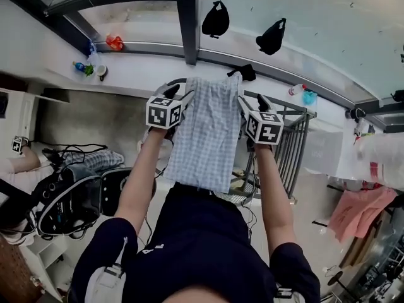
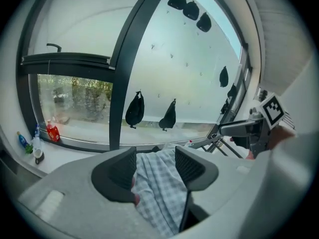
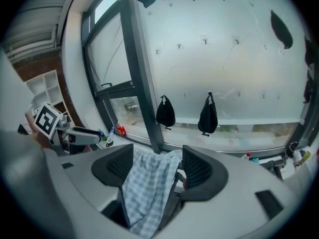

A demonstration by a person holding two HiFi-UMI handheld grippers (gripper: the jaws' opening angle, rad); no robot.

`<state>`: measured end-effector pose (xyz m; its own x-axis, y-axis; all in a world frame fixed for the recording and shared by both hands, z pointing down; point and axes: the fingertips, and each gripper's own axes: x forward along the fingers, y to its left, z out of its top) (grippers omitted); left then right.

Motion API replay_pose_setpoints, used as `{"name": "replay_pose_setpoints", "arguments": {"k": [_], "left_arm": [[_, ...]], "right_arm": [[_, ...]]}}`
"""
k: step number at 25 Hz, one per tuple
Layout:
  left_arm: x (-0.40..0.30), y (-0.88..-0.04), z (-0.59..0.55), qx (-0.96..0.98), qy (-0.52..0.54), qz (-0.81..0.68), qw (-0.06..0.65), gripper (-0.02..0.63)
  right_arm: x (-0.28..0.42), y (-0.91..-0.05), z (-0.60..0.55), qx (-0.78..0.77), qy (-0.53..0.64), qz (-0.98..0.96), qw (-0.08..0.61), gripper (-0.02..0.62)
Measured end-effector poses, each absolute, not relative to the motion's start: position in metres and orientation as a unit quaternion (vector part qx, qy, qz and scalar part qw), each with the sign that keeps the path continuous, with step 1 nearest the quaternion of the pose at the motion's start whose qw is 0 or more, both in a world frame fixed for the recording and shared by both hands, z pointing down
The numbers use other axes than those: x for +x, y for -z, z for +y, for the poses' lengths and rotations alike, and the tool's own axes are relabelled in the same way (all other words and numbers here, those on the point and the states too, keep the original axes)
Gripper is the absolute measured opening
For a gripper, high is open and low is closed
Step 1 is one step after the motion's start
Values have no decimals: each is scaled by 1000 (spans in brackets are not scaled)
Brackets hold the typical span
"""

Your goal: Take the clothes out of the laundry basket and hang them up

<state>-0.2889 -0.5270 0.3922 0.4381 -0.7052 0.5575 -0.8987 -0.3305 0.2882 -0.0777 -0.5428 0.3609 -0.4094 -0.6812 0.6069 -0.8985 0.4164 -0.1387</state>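
A blue-and-white checked garment (image 1: 205, 131) hangs spread between my two grippers, its top edge at the rail of a grey drying rack (image 1: 291, 145). My left gripper (image 1: 178, 95) stands at the garment's upper left corner. In the left gripper view the cloth (image 2: 159, 185) lies loose between the left gripper's (image 2: 155, 164) wide-apart jaws. My right gripper (image 1: 251, 101) is at the upper right corner. The right gripper (image 3: 157, 164) is open too, with the cloth (image 3: 147, 188) draped between its jaws and pressed by neither pad.
Two black bags (image 1: 216, 19) (image 1: 271, 36) hang on the frosted window beside a dark window post (image 1: 187, 17). Bottles (image 1: 83, 68) and a red item (image 1: 114, 41) stand on the sill. Black gear (image 1: 63, 197) lies on the floor at left, and pink cloth (image 1: 360, 210) at right.
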Motion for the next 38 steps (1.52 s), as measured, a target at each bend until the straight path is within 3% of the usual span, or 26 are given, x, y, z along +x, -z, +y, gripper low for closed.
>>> {"name": "replay_pose_setpoints", "arguments": {"k": [12,22,38], "left_arm": [[-255,-345,-383,780,-128,-537,294,239],[-236,-309,-249,762,-67,-591,254,239],[-192,-293,-113,768,-66,-595,230,239]], "right_arm": [[-58,-340,-416,459,-220,-833,216,311],[-34,-314,-305,432,-190,-862,187,310],[-23,-320,-177,405,-211,-873,170,310]]}}
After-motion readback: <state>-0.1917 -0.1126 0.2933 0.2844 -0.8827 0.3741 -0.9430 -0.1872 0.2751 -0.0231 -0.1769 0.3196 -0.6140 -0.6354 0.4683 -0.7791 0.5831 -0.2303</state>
